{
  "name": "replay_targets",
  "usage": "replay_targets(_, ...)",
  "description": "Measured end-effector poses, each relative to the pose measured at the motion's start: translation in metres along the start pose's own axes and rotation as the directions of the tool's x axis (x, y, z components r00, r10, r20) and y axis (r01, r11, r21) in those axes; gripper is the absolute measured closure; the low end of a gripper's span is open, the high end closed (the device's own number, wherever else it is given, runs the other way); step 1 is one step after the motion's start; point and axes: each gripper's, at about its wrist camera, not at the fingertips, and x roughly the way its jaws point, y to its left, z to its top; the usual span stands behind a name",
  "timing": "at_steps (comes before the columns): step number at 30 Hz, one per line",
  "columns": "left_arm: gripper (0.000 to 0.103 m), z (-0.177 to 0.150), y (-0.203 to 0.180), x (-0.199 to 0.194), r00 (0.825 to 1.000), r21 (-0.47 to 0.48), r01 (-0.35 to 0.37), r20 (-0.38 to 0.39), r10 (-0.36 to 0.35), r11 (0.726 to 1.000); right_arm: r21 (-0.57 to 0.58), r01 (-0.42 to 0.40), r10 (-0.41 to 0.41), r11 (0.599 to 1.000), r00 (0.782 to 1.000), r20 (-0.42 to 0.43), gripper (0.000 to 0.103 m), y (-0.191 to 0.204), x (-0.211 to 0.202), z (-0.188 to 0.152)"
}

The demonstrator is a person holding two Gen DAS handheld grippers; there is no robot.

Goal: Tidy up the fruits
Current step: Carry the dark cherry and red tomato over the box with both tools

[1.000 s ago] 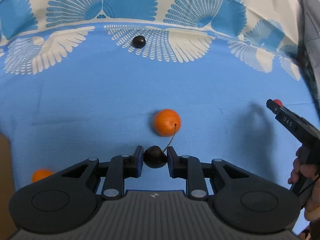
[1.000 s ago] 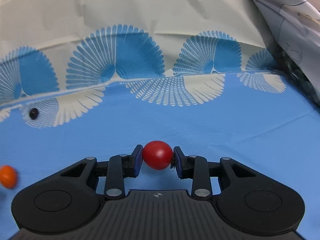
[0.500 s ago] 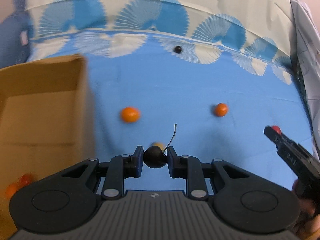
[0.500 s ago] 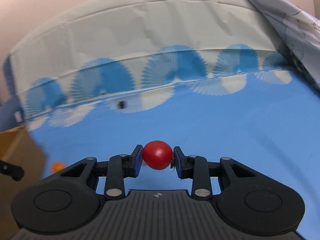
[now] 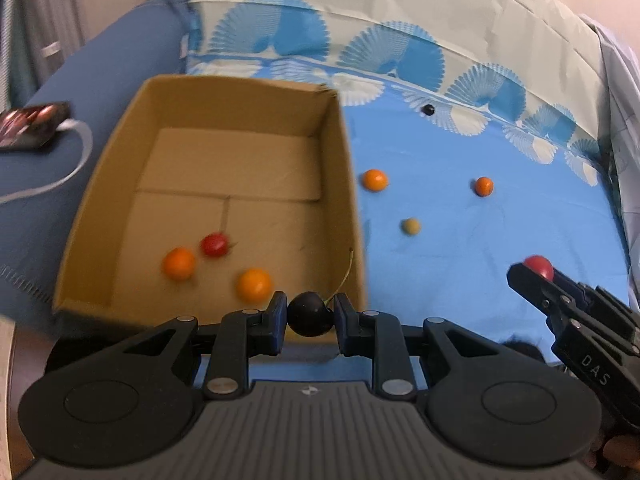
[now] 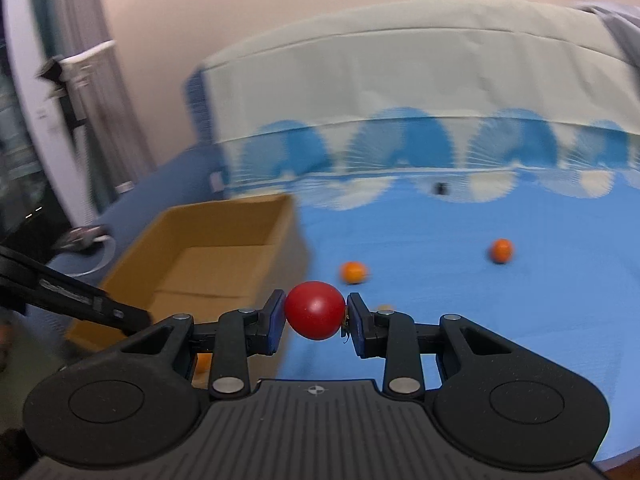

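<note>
1. Blue cloth [image 5: 460, 280] with white fan print, spread over a bed or sofa, pale wall behind; open cardboard box [image 5: 348, 184] ahead and left of the tools.
2. Left gripper [image 5: 310, 320] closed on a dark cherry [image 5: 308, 318], pads pressing its sides, thin stem [image 5: 344, 276] curving up to the right; held just at the box's near right corner.
3. Right gripper [image 6: 316, 312] closed on a red cherry tomato [image 6: 315, 310], pinched across its widest part; box off to its left, blue cloth below.
4. Already in the box, ahead of the left gripper: two orange fruits [image 5: 254, 284] and a small red one [image 5: 214, 245].
5. Loose on the cloth, ahead and right of the left gripper: two orange fruits [image 5: 375, 180], a pale yellowish one [image 5: 411, 226], a dark one [image 5: 428, 110] far back.
6. Judged light, smooth-skinned and easily bruised; round, so likely to squirt out of an off-centre pinch.
7. Best taken across the middle with gentle pressure, never by the stem.
8. Likely to roll once released, so a low release inside the box seemed wise.
</note>
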Motion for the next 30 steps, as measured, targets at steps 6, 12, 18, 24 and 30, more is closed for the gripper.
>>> replay_targets(6,0.075,-0.035,0.041,-0.029,0.999,-0.049,-0.021,0.036,0.023,0.999,-0.086,-0.053,0.052,0.995,0.999,-0.012,0.069,0.061,-0.022,-0.009)
replay_targets(12,0.075,-0.060,0.071,-0.051,0.996,-0.085,-0.033,0.078,0.040,0.996,-0.118,-0.067,0.062,0.991,0.997,-0.043,0.069,0.095,-0.032,-0.022)
replay_targets(18,0.075,-0.076,0.092,-0.059,0.995,-0.124,-0.031,0.085,0.042,0.992,-0.153,-0.066,0.061,0.986,0.997,-0.038,0.069,0.117,-0.040,-0.024)
replay_targets(24,0.075,-0.082,0.102,-0.065,0.995,-0.149,-0.017,0.097,0.032,0.989,-0.183,-0.065,0.060,0.981,0.998,-0.033,0.069,0.128,-0.043,-0.025)
replay_targets(30,0.075,-0.082,0.104,-0.067,0.994,-0.159,-0.010,0.103,0.027,0.987,-0.195,-0.063,0.059,0.979,0.998,-0.029,0.069,0.131,-0.043,-0.025)
